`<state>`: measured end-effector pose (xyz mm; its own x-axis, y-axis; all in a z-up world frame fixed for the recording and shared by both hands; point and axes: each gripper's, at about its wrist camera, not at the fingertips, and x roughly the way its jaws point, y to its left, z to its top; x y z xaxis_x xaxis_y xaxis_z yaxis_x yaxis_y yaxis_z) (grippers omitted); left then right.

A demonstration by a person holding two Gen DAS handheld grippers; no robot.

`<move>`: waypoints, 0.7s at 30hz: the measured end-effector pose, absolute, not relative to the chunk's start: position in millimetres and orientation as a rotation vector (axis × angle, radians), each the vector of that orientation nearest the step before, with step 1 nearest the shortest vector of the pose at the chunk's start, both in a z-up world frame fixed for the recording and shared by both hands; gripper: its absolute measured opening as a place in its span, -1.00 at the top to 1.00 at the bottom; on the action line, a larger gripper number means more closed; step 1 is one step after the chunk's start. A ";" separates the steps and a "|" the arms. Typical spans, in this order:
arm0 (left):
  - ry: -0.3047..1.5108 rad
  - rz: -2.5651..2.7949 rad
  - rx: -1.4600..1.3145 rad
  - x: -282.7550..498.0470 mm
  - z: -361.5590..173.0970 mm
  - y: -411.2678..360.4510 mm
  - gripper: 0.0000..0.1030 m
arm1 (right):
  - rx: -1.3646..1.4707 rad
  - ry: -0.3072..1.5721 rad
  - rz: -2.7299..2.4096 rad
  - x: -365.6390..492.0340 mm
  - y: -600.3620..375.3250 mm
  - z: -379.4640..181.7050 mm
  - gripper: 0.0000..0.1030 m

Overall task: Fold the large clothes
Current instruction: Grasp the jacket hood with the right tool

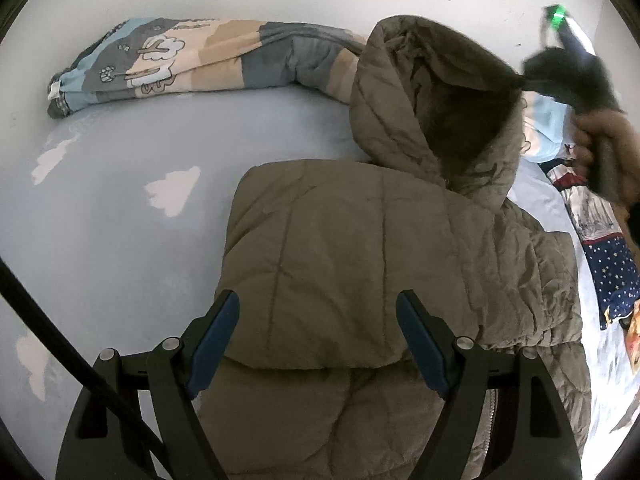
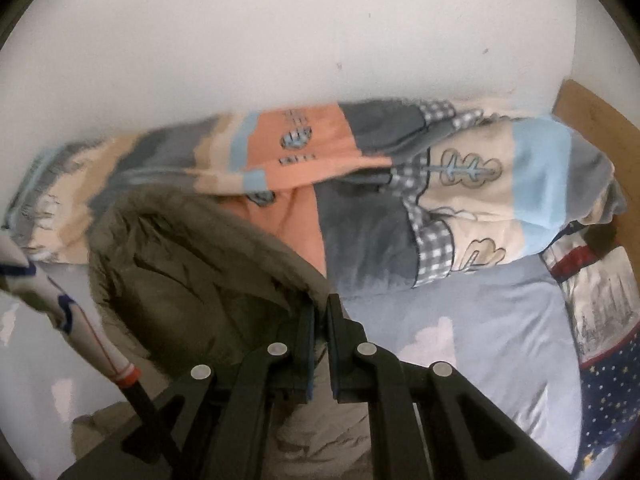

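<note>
One olive-brown quilted puffer jacket (image 1: pixel 360 248) with a hood is seen, laid on a bed and partly folded, directly ahead of and beneath the left hand-held gripper (image 1: pixel 318 340). One rolled patchwork quilt (image 1: pixel 208 60) in blue, grey, beige and orange is seen beyond the jacket, along the wall. Two hand-held grippers are counted.

The left hand-held gripper is held wide apart, its blue-padded fingers (image 1: pixel 214 340) poised on either side of the jacket's folded panel; whether the pads touch the fabric cannot be told. The right hand-held gripper (image 2: pixel 320 312) is clamped tight on the fur-trimmed rim of the jacket's hood (image 2: pixel 192 248), which is raised off the bed ahead and to the left of it. In the left wrist view, this gripper is seen blurred at the far right, gripped by a person's hand (image 1: pixel 604 140).

The bed is covered by a pale blue sheet printed with white clouds (image 1: pixel 120 200). A navy star-printed cloth (image 2: pixel 600 392) is spread to the right of the right hand-held gripper. A plain white wall (image 2: pixel 280 40) is seen behind the bed.
</note>
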<state>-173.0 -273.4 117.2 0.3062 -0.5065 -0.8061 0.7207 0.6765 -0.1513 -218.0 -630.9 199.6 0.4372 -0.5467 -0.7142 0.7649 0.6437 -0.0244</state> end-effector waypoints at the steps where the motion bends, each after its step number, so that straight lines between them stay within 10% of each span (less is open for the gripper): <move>1: 0.958 -0.829 0.253 -173.7 118.4 -272.5 -0.55 | 0.316 0.744 -0.825 -231.4 -621.8 205.9 0.89; 21: 1.063 -0.931 0.102 -175.3 122.3 -274.5 -0.55 | 0.450 0.797 -0.770 -418.9 -510.6 105.2 0.89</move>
<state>-175.3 -274.5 122.3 0.1575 -0.6037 -0.7815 0.6953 0.6297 -0.3463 -418.9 -510.6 105.2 0.4558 -0.4400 -0.7737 0.7577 0.6480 0.0778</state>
